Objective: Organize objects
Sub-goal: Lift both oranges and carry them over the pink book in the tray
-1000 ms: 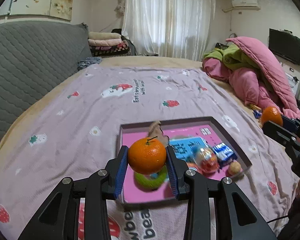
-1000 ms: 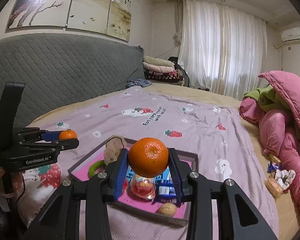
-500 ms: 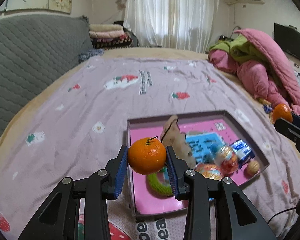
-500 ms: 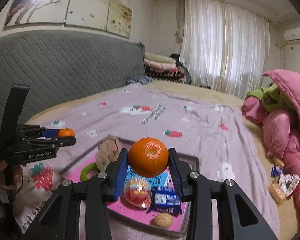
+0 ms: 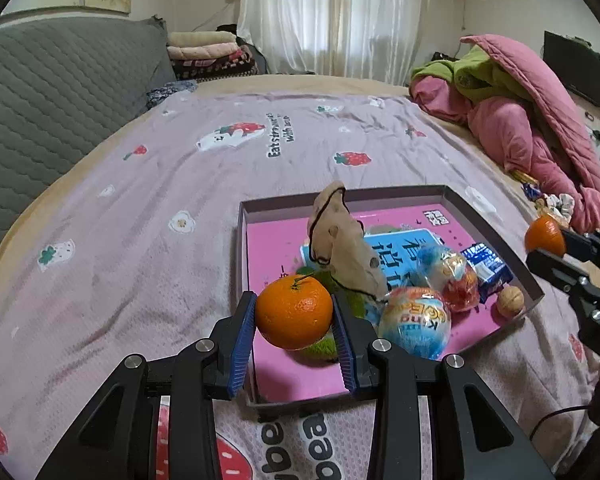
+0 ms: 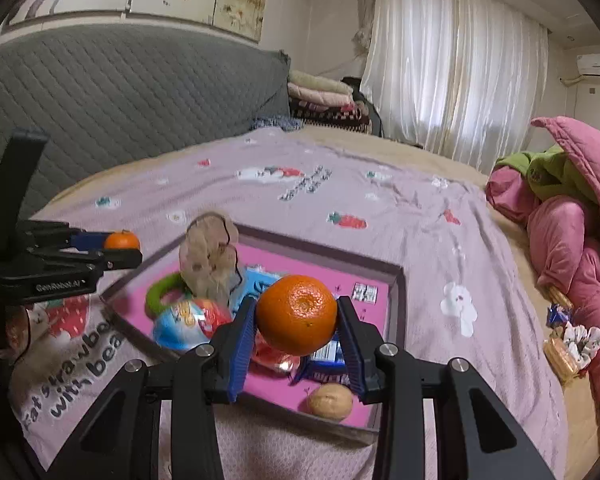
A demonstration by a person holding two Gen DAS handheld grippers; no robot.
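Holding one orange (image 5: 294, 311) pinched in your left tool (image 5: 294, 322) and another orange (image 6: 297, 314) in your right tool (image 6: 297, 326), you had the pink tray (image 5: 496, 236) lying just below and ahead of both on the bed (image 5: 140, 208).

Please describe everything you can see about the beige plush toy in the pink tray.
The beige plush toy looks like soft fabric with dark stitched outlines and a small dark eye. It stands tilted in the pink tray, its tall part pointing up and its lower end lying toward the green ring and the wrapped snacks. No gripper touches it. What animal it is cannot be told.
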